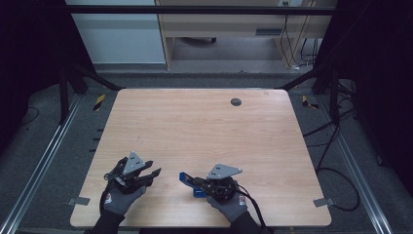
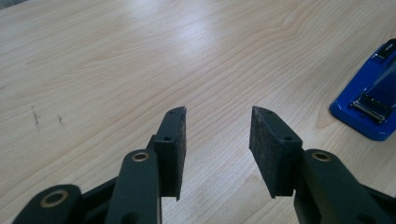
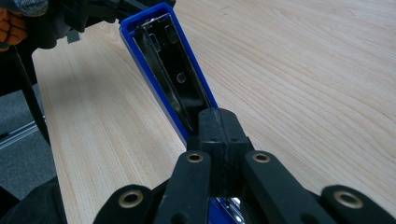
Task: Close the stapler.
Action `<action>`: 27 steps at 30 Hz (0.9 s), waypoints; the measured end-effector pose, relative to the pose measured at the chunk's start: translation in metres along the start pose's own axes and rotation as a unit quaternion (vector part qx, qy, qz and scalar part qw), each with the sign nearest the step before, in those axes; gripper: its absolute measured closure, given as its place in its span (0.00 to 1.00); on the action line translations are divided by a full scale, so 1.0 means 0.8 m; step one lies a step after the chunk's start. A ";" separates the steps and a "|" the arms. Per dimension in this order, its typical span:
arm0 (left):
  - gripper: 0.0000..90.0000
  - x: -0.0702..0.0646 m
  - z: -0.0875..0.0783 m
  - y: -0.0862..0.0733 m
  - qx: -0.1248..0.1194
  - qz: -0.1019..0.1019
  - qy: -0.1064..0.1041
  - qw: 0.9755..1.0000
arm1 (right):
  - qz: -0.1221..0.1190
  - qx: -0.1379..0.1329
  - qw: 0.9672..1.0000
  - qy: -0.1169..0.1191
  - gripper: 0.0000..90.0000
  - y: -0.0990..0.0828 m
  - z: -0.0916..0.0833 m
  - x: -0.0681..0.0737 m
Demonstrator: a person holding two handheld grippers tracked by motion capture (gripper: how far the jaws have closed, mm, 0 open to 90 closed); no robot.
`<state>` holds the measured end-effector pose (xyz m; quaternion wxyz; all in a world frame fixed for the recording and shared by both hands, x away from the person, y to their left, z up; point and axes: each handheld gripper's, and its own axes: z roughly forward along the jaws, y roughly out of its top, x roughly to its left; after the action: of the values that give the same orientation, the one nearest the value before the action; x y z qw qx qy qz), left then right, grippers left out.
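A: I log the table (image 1: pixel 204 126) as pale wood-grain laminate, smooth, with a soft sheen.

B: Noted. I see the stapler (image 3: pixel 161 70) as glossy blue plastic with bright metal inside; the left gripper (image 2: pixel 217 140) has matt black jaws with rough, felt-like pads (image 2: pixel 261 149).

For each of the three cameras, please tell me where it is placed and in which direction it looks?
High view: above the person's side, facing forward and down on the table; gloved hands hold the left gripper and right gripper.
Left gripper view: rides the left gripper, jaws apart over the table.
Right gripper view: rides the right gripper, jaws together.
All three share the blue stapler.
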<state>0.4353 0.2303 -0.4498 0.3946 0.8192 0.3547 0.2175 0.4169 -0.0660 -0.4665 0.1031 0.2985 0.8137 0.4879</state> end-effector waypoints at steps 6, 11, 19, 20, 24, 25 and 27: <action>0.63 0.000 0.002 -0.003 0.002 0.000 0.001 1.000 | 0.003 -0.003 1.000 0.000 1.00 -0.001 -0.004 -0.001; 0.65 -0.001 0.003 -0.004 -0.001 0.000 0.006 1.000 | 0.007 -0.006 1.000 -0.002 1.00 -0.003 -0.011 -0.005; 0.68 -0.001 0.003 -0.006 -0.006 0.003 0.019 1.000 | 0.013 -0.007 1.000 -0.008 1.00 -0.008 -0.019 -0.011; 0.68 -0.001 0.003 -0.007 -0.007 0.002 0.022 1.000 | 0.013 -0.007 1.000 -0.008 1.00 -0.008 -0.020 -0.011; 0.69 0.000 0.003 -0.009 -0.005 -0.008 0.020 1.000 | 0.017 -0.007 1.000 -0.011 1.00 -0.010 -0.023 -0.013; 0.68 0.000 0.003 -0.009 -0.005 -0.009 0.020 1.000 | 0.016 -0.007 1.000 -0.012 1.00 -0.010 -0.023 -0.014; 0.68 0.000 0.002 -0.009 -0.005 -0.010 0.019 1.000 | 0.018 -0.007 1.000 -0.009 1.00 -0.011 -0.026 -0.015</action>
<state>0.4335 0.2327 -0.4570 0.3943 0.8096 0.3687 0.2307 0.4137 -0.0909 -0.4651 0.1035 0.3170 0.8040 0.4924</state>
